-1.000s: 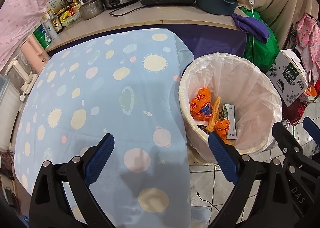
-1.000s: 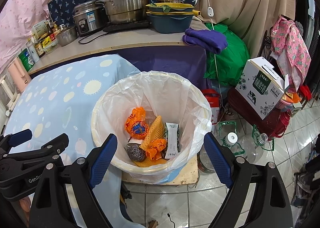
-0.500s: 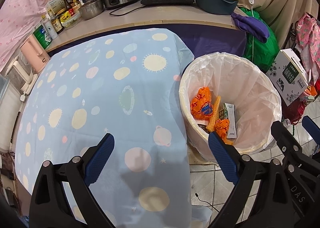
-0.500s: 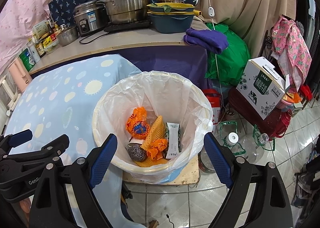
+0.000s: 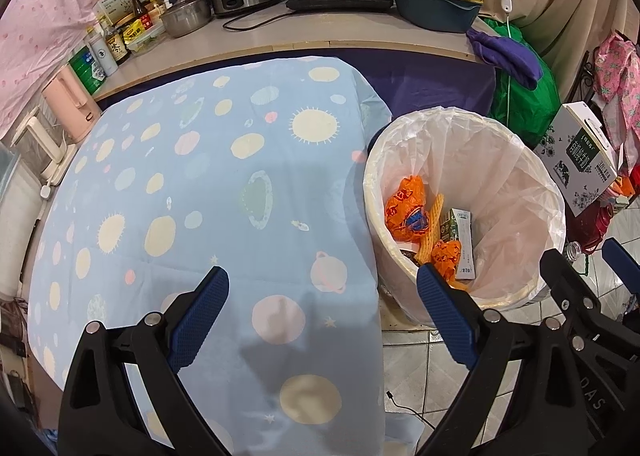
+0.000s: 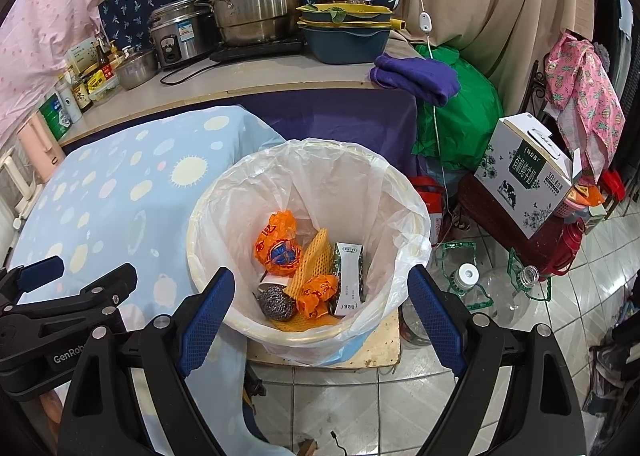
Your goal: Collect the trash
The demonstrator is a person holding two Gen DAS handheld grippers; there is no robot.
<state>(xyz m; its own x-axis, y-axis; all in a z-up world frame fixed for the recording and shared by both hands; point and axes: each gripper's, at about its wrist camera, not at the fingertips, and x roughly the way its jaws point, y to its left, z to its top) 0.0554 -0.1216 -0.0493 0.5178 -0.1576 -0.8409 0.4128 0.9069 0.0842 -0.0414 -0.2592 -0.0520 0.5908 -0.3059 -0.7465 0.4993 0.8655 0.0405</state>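
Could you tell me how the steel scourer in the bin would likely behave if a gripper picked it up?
The steel scourer looks like loose coiled wire, so probably springy and light. Its rounded shape may roll if nudged. Its rough wire should grip well between the blue pads.

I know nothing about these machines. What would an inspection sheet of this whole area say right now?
Surface: table under a blue planet-print cloth; no loose trash seen on it.
Job's things: lined trash bin holding orange wrappers, yellow foam net, steel scourer, small carton.
Clutter: pots, rice cooker, bottles on the counter.
Grippers: left gripper and right gripper open, empty.
Cables: black cord on counter; white switch cord.
Surroundings: milk box, plastic bottles on tiled floor.
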